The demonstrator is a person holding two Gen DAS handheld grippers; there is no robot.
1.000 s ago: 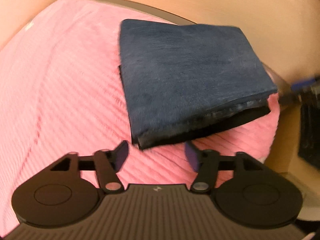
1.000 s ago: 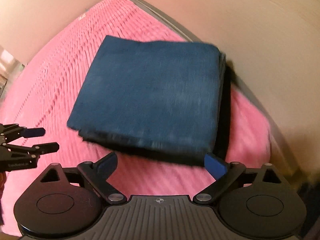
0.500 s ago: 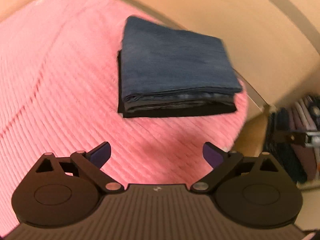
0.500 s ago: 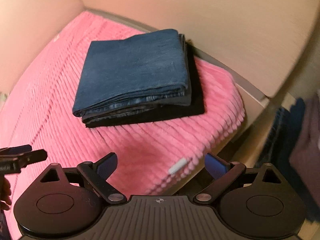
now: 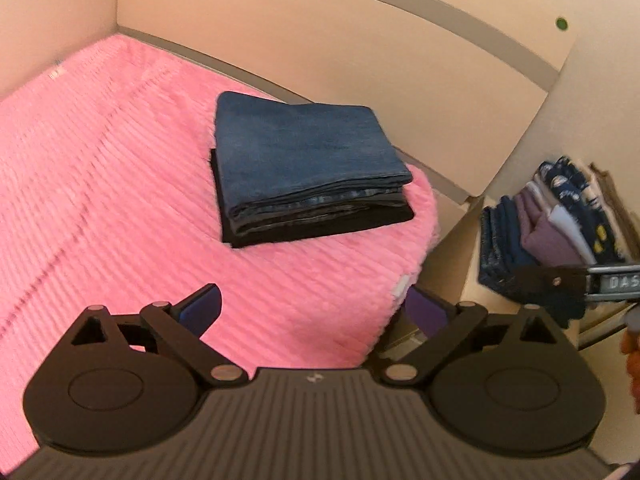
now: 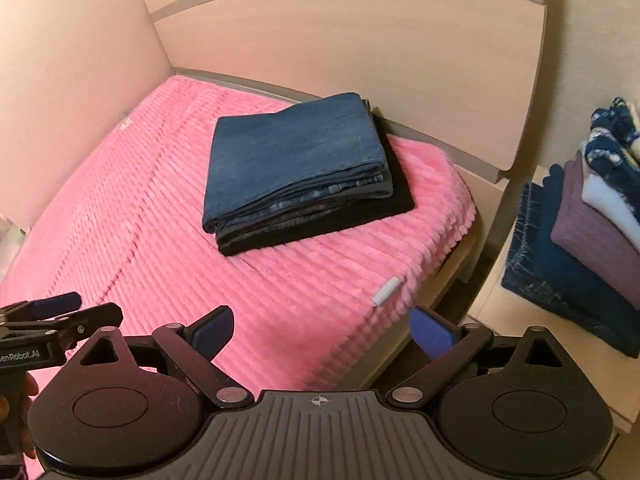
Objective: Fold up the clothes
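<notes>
Blue pads on my left gripper (image 5: 312, 310) stand spread wide with nothing between them, above the near edge of the pink blanket (image 5: 100, 184). My right gripper (image 6: 322, 330) is spread just as wide and also holds nothing; it hangs over the blanket's near corner, where a small white tag (image 6: 386, 291) sticks out. Each gripper shows at the edge of the other's view.

Beyond both grippers, well apart from them, the folded jeans (image 5: 300, 160) lie on a folded black garment (image 5: 332, 226), so 2 folded pieces make 1 stack. That stack sits on the blanket toward its far right corner, close to the wooden headboard (image 5: 360, 32), and the black piece pokes out past the jeans on the near and right sides.

Left of the stack, the blanket is bare all the way to the wall (image 6: 60, 80). To the right, the blanket's edge drops off beside a low wooden surface (image 6: 520, 320), where a pile of clothes (image 6: 580, 232) leans in layers: dark blue, purple, white and patterned navy. I cannot count its pieces exactly.
</notes>
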